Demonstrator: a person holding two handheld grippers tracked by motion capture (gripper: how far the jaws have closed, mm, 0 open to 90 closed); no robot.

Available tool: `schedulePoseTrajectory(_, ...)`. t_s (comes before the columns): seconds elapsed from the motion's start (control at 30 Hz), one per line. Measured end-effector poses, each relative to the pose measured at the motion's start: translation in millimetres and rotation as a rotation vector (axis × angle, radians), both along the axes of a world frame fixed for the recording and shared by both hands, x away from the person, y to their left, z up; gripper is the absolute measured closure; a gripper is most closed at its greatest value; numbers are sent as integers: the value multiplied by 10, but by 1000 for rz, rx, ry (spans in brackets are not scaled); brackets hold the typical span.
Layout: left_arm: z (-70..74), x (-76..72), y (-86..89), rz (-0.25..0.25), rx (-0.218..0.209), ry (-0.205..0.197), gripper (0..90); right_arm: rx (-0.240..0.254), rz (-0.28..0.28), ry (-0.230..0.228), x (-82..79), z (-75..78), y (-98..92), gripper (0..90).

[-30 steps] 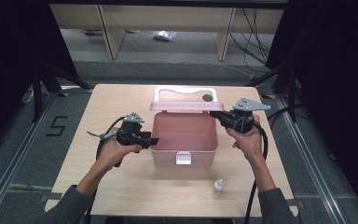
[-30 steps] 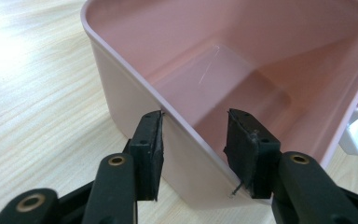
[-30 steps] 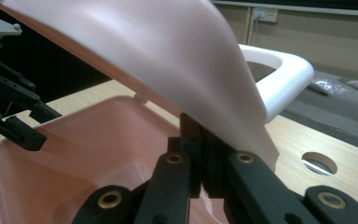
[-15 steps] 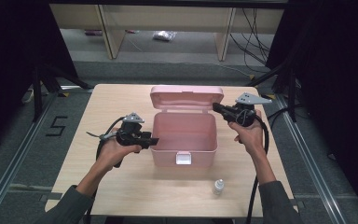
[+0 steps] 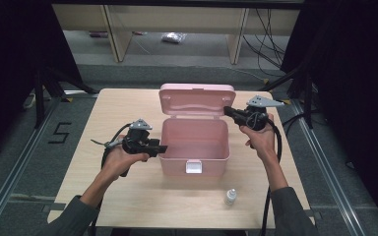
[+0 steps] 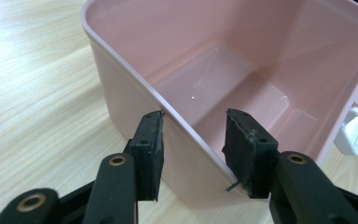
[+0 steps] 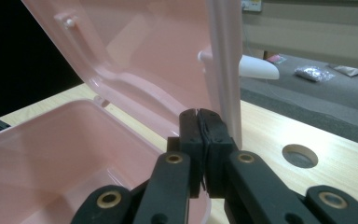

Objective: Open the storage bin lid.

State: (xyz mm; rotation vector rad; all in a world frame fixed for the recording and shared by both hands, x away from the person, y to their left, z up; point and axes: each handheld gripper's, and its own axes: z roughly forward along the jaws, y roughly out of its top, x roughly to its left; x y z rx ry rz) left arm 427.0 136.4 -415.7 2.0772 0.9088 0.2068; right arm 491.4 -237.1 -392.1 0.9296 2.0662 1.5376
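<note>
A light wooden table (image 5: 128, 196) stands on a grey carpeted floor (image 5: 24, 147), where the figure 5 (image 5: 59, 132) is taped in black near the table's left edge. Metal rails (image 5: 10, 196) run along both sides. Black curtains (image 5: 354, 73) close off left and right. Behind, pale wooden shelving (image 5: 113, 29) rises, with cables (image 5: 270, 39) trailing beside it and a small clear bag (image 5: 173, 38) lying on the floor.
</note>
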Motion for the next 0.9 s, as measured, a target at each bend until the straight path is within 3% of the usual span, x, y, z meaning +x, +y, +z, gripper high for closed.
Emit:
schedulePoseTrajectory(0.1, 0, -16, -2, 7, -17, 1, 574, 0, -2, 24, 14, -20, 7, 887)
schedulePoseTrajectory(0.13, 0, -21, -4, 7, -23, 1, 576, -2, -10, 12, 22, -28, 12, 884)
schedulePoseTrajectory(0.23, 8, -37, 5, -1, -4, -7, 579, 10, -16, 31, 31, -40, 26, 882)
schedulePoseTrajectory(0.4, 4, -46, -6, 8, -16, -6, 579, 5, -38, 60, 67, -51, 42, 882)
schedulePoseTrajectory(0.47, 6, -42, 5, -1, -5, -8, 579, -5, -42, 17, 114, -64, 29, 881)
schedulePoseTrajectory(0.5, 7, -43, 4, 0, -4, -8, 579, 2, -35, 43, 121, -76, 42, 881)
schedulePoseTrajectory(0.53, 1, -45, -6, 6, -21, -6, 579, -17, -50, 24, 132, -81, 36, 881)
schedulePoseTrajectory(0.57, 2, -48, -6, 7, -19, -6, 579, -4, -42, 53, 134, -91, 50, 881)
schedulePoseTrajectory(0.67, 1, -49, -8, 8, -21, -5, 579, -16, -60, 25, 158, -113, 45, 881)
schedulePoseTrajectory(0.77, 8, -51, 4, -3, 0, -10, 578, -13, -61, 64, 161, -139, 69, 879)
schedulePoseTrajectory(0.87, 6, -54, -1, -2, -2, -9, 575, -28, -63, 46, 188, -156, 53, 879)
schedulePoseTrajectory(0.9, 12, -56, 5, -15, 5, -8, 575, -15, -67, 64, 190, -165, 60, 879)
